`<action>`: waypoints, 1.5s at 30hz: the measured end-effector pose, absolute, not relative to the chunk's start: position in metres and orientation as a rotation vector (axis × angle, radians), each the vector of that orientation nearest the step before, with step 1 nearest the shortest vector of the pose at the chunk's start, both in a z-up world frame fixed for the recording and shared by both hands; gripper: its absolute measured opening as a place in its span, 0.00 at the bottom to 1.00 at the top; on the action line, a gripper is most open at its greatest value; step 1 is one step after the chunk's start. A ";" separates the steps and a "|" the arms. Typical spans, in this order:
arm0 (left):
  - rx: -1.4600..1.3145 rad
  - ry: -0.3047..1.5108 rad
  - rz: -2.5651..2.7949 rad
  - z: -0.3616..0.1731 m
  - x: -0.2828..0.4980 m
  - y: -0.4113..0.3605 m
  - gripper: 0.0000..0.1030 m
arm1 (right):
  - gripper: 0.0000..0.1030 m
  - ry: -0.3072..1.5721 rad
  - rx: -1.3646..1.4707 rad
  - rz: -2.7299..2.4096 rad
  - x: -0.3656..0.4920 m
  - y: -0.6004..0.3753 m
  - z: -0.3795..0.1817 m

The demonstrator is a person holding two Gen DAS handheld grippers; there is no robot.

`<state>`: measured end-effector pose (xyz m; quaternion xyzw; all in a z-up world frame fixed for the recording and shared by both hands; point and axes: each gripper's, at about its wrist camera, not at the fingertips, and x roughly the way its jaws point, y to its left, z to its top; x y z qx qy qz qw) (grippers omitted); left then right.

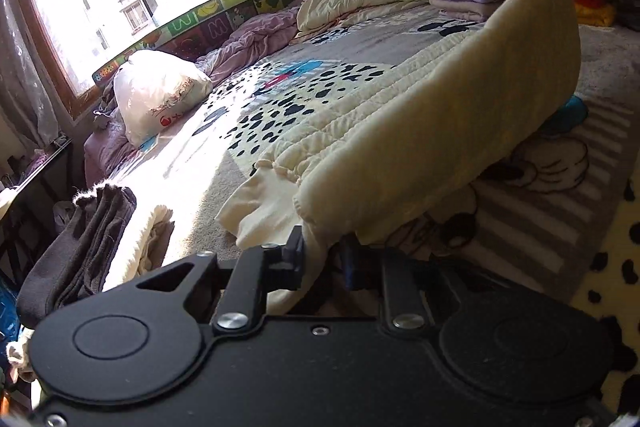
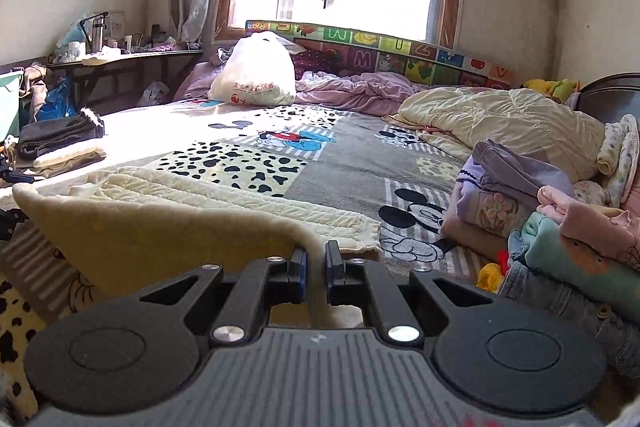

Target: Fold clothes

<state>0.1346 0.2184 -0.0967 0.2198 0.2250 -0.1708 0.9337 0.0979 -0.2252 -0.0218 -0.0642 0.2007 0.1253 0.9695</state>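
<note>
The garment (image 1: 420,131) is a cream, fleecy piece with ribbed, gathered bands. It lies along the near edge of the bed (image 2: 340,163), part flat on the patterned blanket (image 2: 240,163) and part lifted as a flap between the two grippers.

**Gripper state**
- Left gripper (image 1: 320,259): jaws narrow, clamped on one cuff-like end of the garment. Cloth fills the gap between the fingers.
- Right gripper (image 2: 316,267): jaws narrow, clamped on the opposite end of the lifted edge. In the left view this gripper appears at the far top right, with the fabric drawn taut up to it.

**Handling properties (judged)**
- Light and soft; no stiffness of its own. It sags between the two holds and will drape wherever it is unsupported.
- The fleece surface is likely to grip well, so slip is a low risk. The pile may drag on the blanket, so lift it rather than slide it.
- Not fragile. The ribbed bands probably stretch, so hard pulling may distort the fold line.

**Where to hold**
- Hold at edges and corners, one layer thick if possible, as now.
- Keep even tension between the holds so the flap lands square.

**Surroundings**
- Folded stacks (image 2: 540,211) sit at the right edge of the bed; a dark pile (image 2: 60,137) sits at the left edge. Both are well apart from the garment.
</note>
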 end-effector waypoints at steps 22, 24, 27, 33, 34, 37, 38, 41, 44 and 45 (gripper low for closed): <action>-0.043 0.522 -0.062 -0.089 0.273 0.224 0.17 | 0.10 0.563 0.113 0.178 0.305 -0.228 -0.038; -0.032 0.527 -0.019 -0.092 0.273 0.221 0.33 | 0.11 0.622 0.155 0.163 0.319 -0.231 -0.050; -0.038 0.512 0.019 -0.090 0.269 0.224 0.45 | 0.45 0.654 0.234 0.091 0.329 -0.236 -0.068; -0.159 0.498 0.005 -0.075 0.260 0.255 0.45 | 0.66 0.619 0.537 0.036 0.313 -0.259 -0.105; -0.174 0.500 -0.005 -0.073 0.258 0.258 0.45 | 0.66 0.619 0.578 0.043 0.312 -0.262 -0.112; -0.183 0.503 -0.011 -0.074 0.258 0.259 0.46 | 0.66 0.610 0.724 0.094 0.312 -0.265 -0.130; -0.188 0.506 -0.017 -0.075 0.259 0.258 0.46 | 0.64 0.614 0.791 0.122 0.313 -0.264 -0.135; -0.197 0.513 -0.037 -0.077 0.263 0.254 0.46 | 0.61 0.669 0.871 0.143 0.313 -0.249 -0.142; -0.202 0.513 -0.059 -0.078 0.265 0.249 0.46 | 0.61 0.746 0.985 0.192 0.308 -0.232 -0.152; -0.203 0.513 -0.065 -0.078 0.265 0.247 0.46 | 0.61 0.770 1.000 0.198 0.306 -0.226 -0.155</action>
